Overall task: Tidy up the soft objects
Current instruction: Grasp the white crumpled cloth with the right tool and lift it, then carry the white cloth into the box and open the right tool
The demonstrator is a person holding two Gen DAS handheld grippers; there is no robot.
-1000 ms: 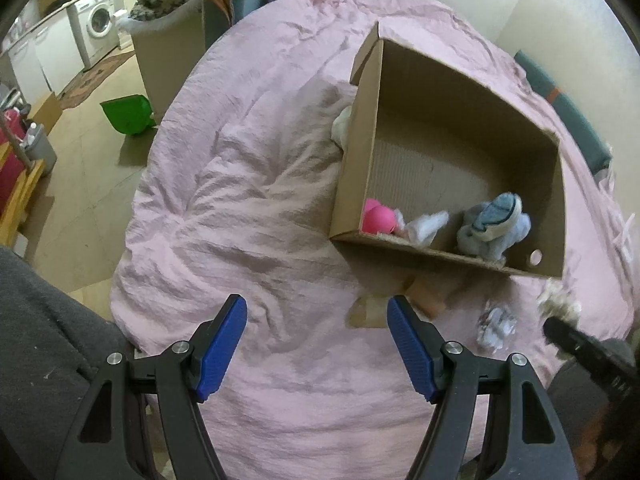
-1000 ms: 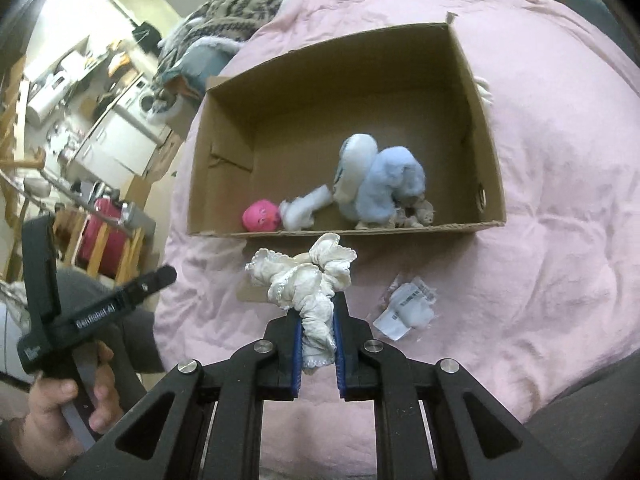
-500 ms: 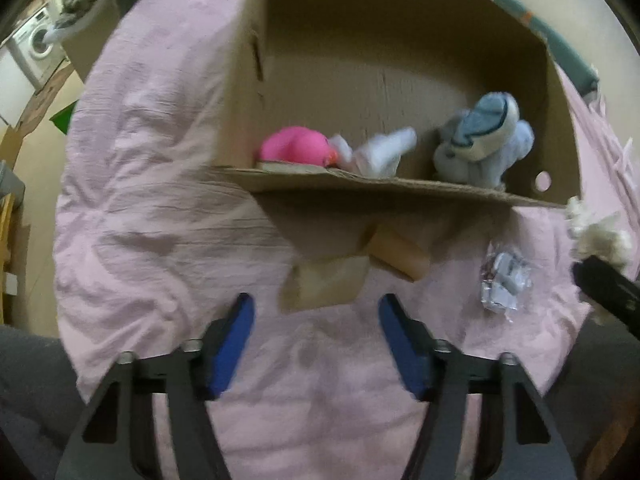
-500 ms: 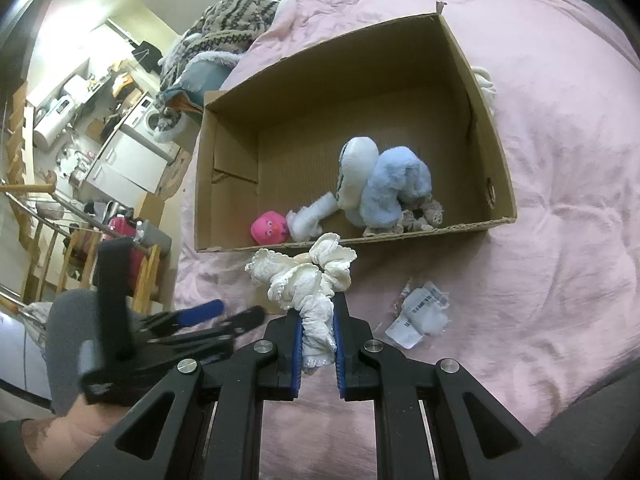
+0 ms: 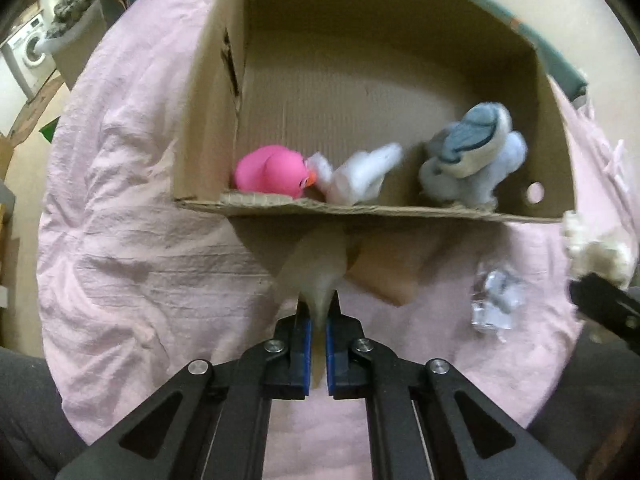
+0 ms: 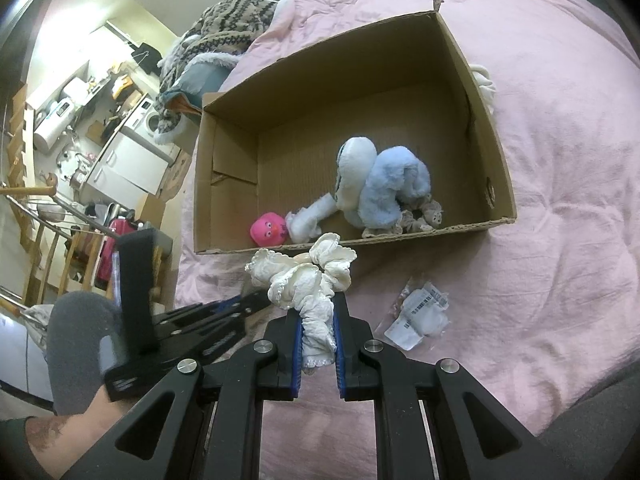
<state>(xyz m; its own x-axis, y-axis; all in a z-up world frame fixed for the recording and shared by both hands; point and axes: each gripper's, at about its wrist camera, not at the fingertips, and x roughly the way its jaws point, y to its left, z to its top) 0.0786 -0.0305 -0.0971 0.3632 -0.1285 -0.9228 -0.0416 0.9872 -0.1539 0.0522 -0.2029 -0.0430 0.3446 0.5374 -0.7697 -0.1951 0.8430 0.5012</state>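
Note:
An open cardboard box [image 5: 200, 128] [image 6: 492, 148] lies on a pink blanket. Inside are a pink toy [image 5: 272, 174] [image 6: 267, 230], a white soft piece [image 5: 360, 176] [image 6: 308, 220] and a blue plush [image 5: 472, 160] [image 6: 392, 188]. My left gripper [image 5: 316, 320] is shut on a beige soft piece [image 5: 316, 268] just in front of the box's near wall. My right gripper [image 6: 318, 320] is shut on a white frilly cloth [image 6: 304, 280], held in front of the box; that cloth also shows at the right edge of the left wrist view [image 5: 596, 248].
A clear plastic packet [image 5: 494, 296] [image 6: 420, 314] lies on the blanket [image 5: 120, 240] [image 6: 560, 220] right of the grippers. A tan piece [image 5: 384, 276] lies by the box front. A white cloth [image 6: 484, 82] lies behind the box. A patterned blanket pile [image 6: 224, 28] and a kitchen lie to the left.
My left gripper moved forward to the box front and shut on the beige piece. My right gripper kept hold of the frilly cloth and barely moved.

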